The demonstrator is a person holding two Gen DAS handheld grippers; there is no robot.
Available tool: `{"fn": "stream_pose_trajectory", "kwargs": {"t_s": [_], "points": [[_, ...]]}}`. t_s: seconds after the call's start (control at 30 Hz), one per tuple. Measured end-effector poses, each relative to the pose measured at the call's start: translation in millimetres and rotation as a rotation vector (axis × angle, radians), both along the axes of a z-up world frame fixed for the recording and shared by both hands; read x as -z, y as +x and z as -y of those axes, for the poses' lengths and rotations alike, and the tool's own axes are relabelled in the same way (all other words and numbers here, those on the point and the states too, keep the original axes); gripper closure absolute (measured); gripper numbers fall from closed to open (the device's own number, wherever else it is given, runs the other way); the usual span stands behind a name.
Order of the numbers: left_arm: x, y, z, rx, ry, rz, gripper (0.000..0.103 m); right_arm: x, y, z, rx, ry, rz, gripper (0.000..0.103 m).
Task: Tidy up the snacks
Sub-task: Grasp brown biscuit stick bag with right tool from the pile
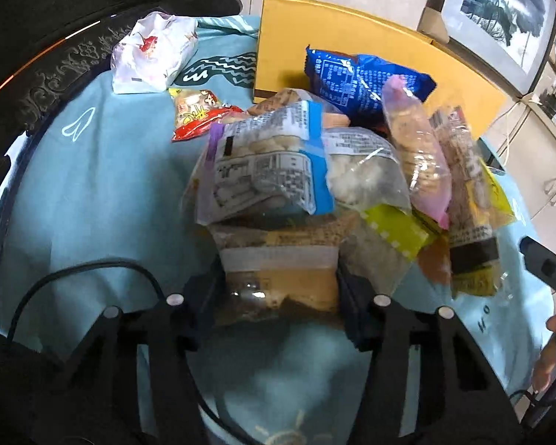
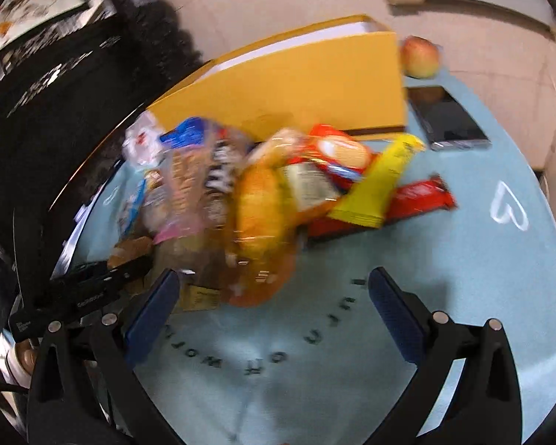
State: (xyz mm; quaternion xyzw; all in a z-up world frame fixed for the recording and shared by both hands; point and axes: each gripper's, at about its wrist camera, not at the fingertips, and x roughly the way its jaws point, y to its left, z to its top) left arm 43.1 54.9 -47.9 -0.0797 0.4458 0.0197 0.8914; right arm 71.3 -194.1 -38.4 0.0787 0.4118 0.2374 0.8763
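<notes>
A heap of snack packets [image 1: 315, 170] lies on a teal tablecloth [image 1: 103, 193] in front of a yellow cardboard box [image 1: 352, 48]. In the left wrist view my left gripper [image 1: 282, 287] is shut on the near end of a clear packet of brownish snacks [image 1: 278, 256] at the foot of the heap. In the blurred right wrist view my right gripper [image 2: 274, 296] stands open beside the heap, its blue pads [image 2: 389, 307] wide apart. The lower end of an orange packet [image 2: 259, 215] reaches between them without touching. The left gripper's black body [image 2: 92, 285] shows at the left there.
A white bag [image 1: 152, 52] and a red packet [image 1: 196, 115] lie apart at the back left. A red bar [image 2: 419, 196], a yellow packet [image 2: 381, 181], a dark phone [image 2: 448, 118] and an apple [image 2: 420, 55] sit right of the heap. Dark carved furniture [image 1: 55, 37] borders the table.
</notes>
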Motion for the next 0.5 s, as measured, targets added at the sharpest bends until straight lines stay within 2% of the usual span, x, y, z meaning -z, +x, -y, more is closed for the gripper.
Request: {"fn": "stream_pose_trajectory", "kwargs": {"t_s": [0.13, 0.27, 0.4, 0.5], "points": [[-4, -6, 1, 0.02, -0.014, 0.006, 0.048, -11, -2, -37, -0.052, -0.087, 0.082, 0.001], [-5, -7, -1, 0.03, -0.019, 0.01, 0.048, -22, -7, -75, -0.101, -0.218, 0.202, 0.015], [-4, -6, -5, 0.033, -0.047, 0.007, 0.048, -24, 3, -76, -0.087, -0.217, 0.195, 0.034], [-2, -4, -7, 0.038, -0.052, 0.001, 0.048, -28, 10, -58, -0.056, -0.162, 0.168, 0.036]]}}
